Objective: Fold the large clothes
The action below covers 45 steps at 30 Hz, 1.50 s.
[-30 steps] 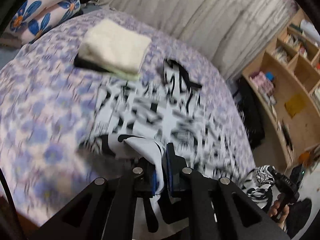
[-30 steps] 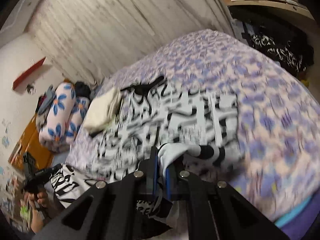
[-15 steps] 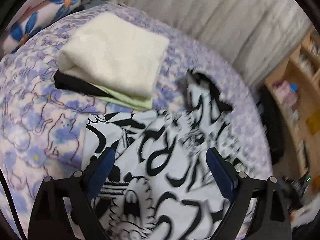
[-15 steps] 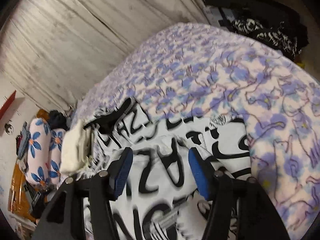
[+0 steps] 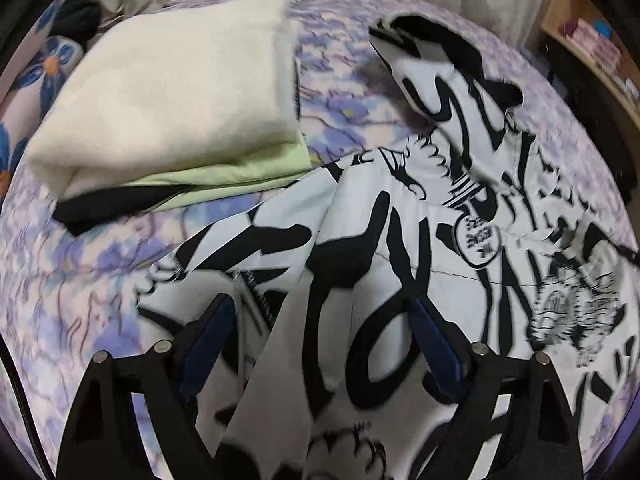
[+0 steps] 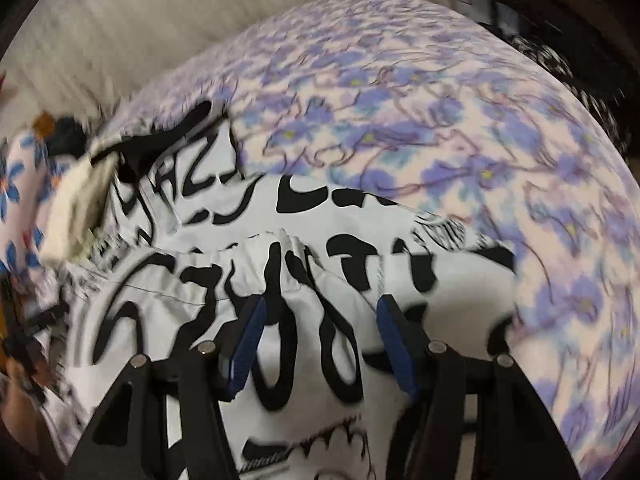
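With the left gripper [image 5: 320, 344] and right gripper [image 6: 318, 344] both just released and hovering spread over the black-and-white graffiti-print cotton garment [image 5: 400, 240], lying rumpled on the lilac floral bedspread [image 6: 440, 120] at five o'clock of the cream folded fleece stack [image 5: 168, 92], the next pinch should probably take flat hem corners, not wrinkle ridges.

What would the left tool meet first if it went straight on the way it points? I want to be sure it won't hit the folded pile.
Most likely the black-and-white printed shirt spread beneath the open left tool. The folded pile lies further off, up and to the left.
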Tool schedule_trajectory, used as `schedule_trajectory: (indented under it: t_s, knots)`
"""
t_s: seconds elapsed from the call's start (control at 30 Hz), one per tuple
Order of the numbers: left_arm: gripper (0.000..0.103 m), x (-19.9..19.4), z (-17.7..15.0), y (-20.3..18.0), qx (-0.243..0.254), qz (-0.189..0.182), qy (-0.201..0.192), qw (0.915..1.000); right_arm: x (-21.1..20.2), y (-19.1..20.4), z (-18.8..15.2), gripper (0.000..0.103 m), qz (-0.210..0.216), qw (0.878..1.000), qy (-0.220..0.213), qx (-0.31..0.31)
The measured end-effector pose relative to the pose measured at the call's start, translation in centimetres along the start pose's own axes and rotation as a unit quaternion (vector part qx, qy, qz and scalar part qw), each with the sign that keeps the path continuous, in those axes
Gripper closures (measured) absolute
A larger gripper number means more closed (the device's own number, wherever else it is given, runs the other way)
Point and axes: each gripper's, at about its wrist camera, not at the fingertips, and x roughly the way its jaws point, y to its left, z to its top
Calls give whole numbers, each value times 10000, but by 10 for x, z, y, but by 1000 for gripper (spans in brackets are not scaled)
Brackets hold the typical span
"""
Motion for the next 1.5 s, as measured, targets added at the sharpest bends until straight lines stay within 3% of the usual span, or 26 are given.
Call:
schedule_trajectory:
  t_s: [0.03,0.1,0.13,0.2,0.23,0.37,0.53,0.6,0.7,0.83,0.93,1.0,1.07,1.17,1.3,1.33,1.4,1.43,1.5]
  knots:
    - [21,5,2,0,11,-20,16,10000,12,3,3,45,-117,9998,146,-119]
    - [39,9,3,-1,-25,-200,40,9998,23,5,4,45,-167,9994,270,-158]
    - [55,10,4,-3,-42,-375,53,9993,25,7,2,45,-186,9993,214,-228]
    - [74,5,2,-13,110,-225,-93,9996,22,12,-3,63,-45,9991,154,-387]
    - [95,-1,-1,-20,298,40,-248,9992,21,14,-5,87,-108,9989,180,-419]
    - [97,-28,-7,-34,467,407,-761,9952,-8,20,-15,95,-399,9977,-310,-461]
    - [98,-62,3,-32,103,528,-1472,9876,-55,19,-1,95,-349,9887,-1459,-28]
    - [98,-59,11,-29,-34,634,-1593,9852,-55,25,10,95,-398,9850,-1677,29]
    - [97,-32,23,-19,-322,646,-1427,9871,-24,26,26,95,-632,9858,-1557,40]
    - [97,21,23,-10,-474,792,-991,9908,44,18,26,95,-922,9927,-763,161]
    - [93,37,20,-5,-594,771,-991,9903,48,24,23,94,-1106,9905,-808,77]
    - [87,35,22,-1,-667,701,-952,9907,44,27,26,87,-1200,9898,-768,5]
    - [68,28,23,5,-765,777,-901,9899,38,29,30,76,-1416,9877,-662,-71]
    - [57,8,21,9,-932,928,-881,9874,14,37,28,71,-1589,9841,-796,37]
    - [57,-37,1,-11,-703,992,-1490,9813,-21,71,10,71,-1175,9853,-1240,-60]
    - [57,-45,-6,-18,-578,945,-1624,9805,-28,90,3,71,-874,9876,-1275,-265]
    - [80,-57,-20,-39,-284,837,-1816,9794,-32,123,-10,71,-417,9904,-1177,-595]
    - [98,-58,-26,-49,-212,818,-1763,9807,-32,139,-17,71,-139,9910,-1112,-735]
    - [98,-53,-33,-57,-276,609,-1579,9852,-25,168,-31,71,394,9904,-891,-979]
